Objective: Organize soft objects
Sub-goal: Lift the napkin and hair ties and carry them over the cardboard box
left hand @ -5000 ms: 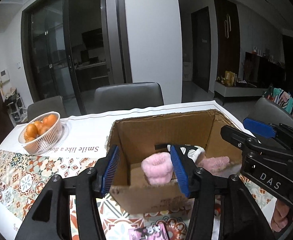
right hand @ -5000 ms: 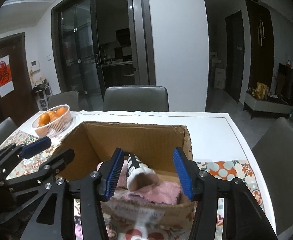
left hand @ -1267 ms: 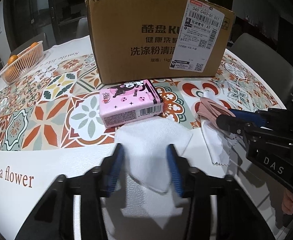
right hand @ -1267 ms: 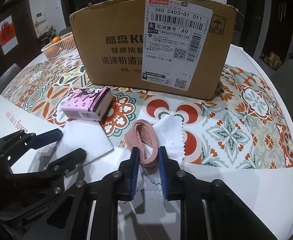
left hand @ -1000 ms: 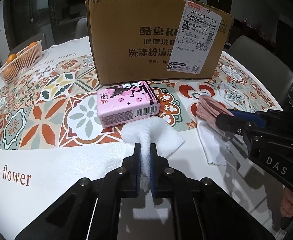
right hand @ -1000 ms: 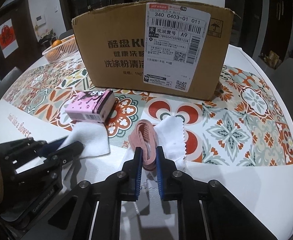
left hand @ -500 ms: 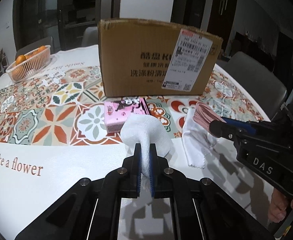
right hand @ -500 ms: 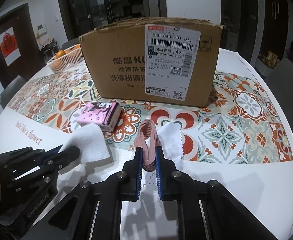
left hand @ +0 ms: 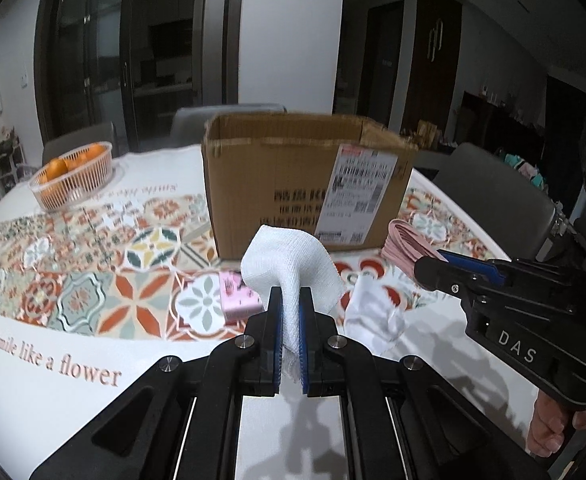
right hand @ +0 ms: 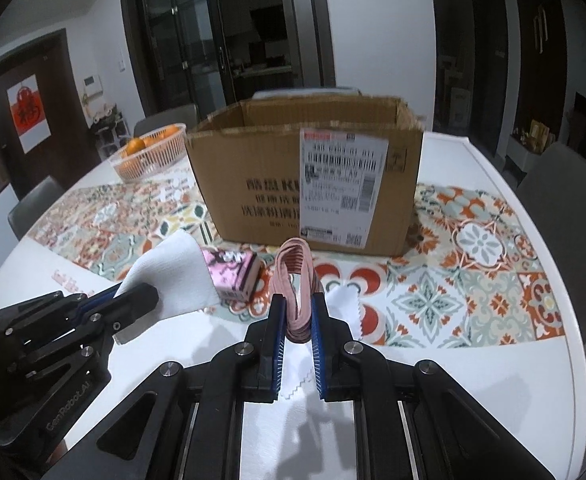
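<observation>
My left gripper [left hand: 290, 300] is shut on a white folded cloth [left hand: 289, 264] and holds it above the table; it also shows in the right wrist view [right hand: 173, 276]. My right gripper [right hand: 297, 312] is shut on a pink band [right hand: 295, 276], lifted off the table; the band shows in the left wrist view [left hand: 403, 246] too. The open cardboard box [left hand: 293, 184] stands behind, also seen in the right wrist view [right hand: 305, 184]. A thin white zigzag-edged cloth [right hand: 343, 304] lies on the table under the right gripper.
A pink tissue pack [right hand: 233, 274] lies in front of the box, partly hidden by the white cloth [left hand: 235, 292]. A basket of oranges [left hand: 73, 174] stands at the far left. Chairs ring the table [right hand: 473, 360]; its right edge is near.
Both grippers have risen and tilted up with their loads, so the box's open top now shows. The white cloth and the pink band are off the table.
</observation>
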A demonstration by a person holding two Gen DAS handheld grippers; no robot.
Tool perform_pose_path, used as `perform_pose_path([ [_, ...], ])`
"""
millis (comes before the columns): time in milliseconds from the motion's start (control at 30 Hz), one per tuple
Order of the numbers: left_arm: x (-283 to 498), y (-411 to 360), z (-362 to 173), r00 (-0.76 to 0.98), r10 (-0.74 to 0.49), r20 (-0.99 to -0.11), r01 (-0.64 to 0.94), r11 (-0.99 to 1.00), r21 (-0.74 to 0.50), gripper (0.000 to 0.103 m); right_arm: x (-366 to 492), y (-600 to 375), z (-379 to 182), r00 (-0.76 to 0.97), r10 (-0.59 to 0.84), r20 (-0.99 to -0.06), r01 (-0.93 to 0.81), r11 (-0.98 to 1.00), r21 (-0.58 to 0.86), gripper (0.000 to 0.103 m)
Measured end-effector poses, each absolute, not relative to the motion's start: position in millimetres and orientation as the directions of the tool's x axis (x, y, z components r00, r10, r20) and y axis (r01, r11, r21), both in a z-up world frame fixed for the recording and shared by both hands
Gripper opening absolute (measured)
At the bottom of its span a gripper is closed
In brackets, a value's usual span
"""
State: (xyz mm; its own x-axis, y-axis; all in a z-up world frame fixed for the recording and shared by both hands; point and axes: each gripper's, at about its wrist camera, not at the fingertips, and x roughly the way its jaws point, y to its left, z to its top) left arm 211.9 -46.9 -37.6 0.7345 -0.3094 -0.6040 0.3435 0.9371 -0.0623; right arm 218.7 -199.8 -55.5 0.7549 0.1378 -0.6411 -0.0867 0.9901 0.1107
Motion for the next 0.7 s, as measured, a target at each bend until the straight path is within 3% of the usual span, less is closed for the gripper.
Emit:
perform_pose_path([
  [700,223,-46,35,0.841,-0.335,-0.425,0.348,0.936,-0.049,0.008,218,-206,12,0.872,0.150,-0.467,-0.095,0.986,0.139,0.014],
])
